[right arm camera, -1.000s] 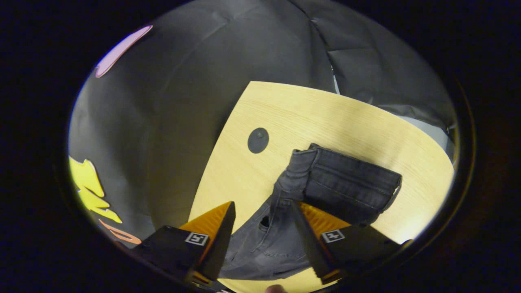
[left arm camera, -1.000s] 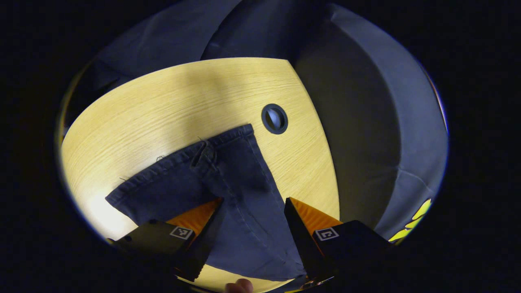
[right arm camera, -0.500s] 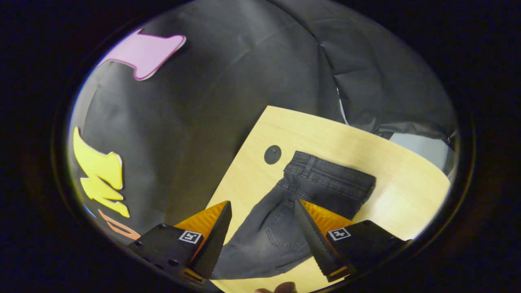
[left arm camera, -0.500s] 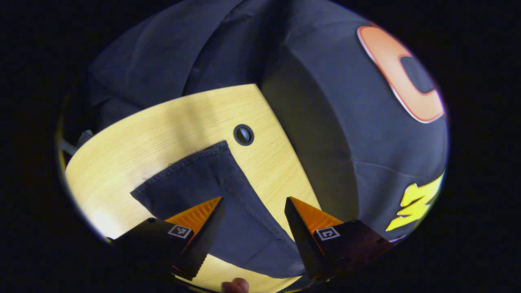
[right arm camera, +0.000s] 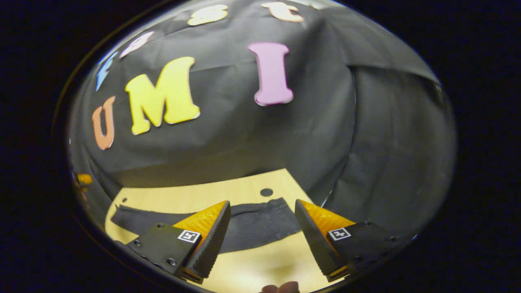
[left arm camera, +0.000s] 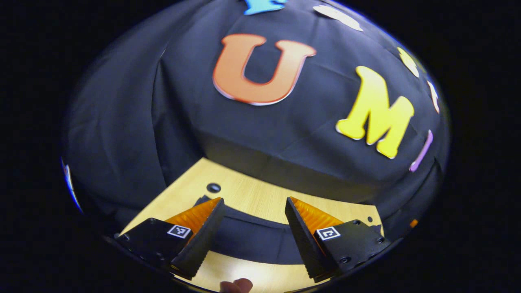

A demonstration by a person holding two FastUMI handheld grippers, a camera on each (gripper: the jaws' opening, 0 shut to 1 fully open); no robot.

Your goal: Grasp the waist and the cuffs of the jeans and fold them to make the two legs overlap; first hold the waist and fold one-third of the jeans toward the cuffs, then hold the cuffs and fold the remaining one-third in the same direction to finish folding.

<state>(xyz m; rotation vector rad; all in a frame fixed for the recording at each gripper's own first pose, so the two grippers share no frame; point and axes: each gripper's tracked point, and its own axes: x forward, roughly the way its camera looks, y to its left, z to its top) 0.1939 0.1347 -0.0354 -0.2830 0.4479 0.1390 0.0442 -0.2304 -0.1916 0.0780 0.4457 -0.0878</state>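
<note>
The left gripper (left arm camera: 254,203) stands with its two fingers spread wide, nothing between them, held above the near part of the table and clear of the cloth. The right gripper (right arm camera: 262,205) is likewise spread, gripping nothing, raised above the same surface. Beyond both pairs of fingers lie the dark grey denim jeans (left arm camera: 254,236), flat on the pale yellow wood-grain table (left arm camera: 252,195) as a long low band running left to right; in the right gripper view the jeans (right arm camera: 260,224) stretch from near the left edge of the table (right arm camera: 211,193) to just short of its far right corner. A small round dark grommet hole (left arm camera: 213,187) sits in the tabletop just beyond one end of the jeans, and a similar grommet (right arm camera: 266,192) shows in the right gripper view, close to the garment. A fingertip (left arm camera: 236,286) of the person shows at the bottom edge of the left gripper view, and fingertips (right arm camera: 281,288) at the bottom of the right. Black cloth (left arm camera: 285,134) backs the table on the far side.
</note>
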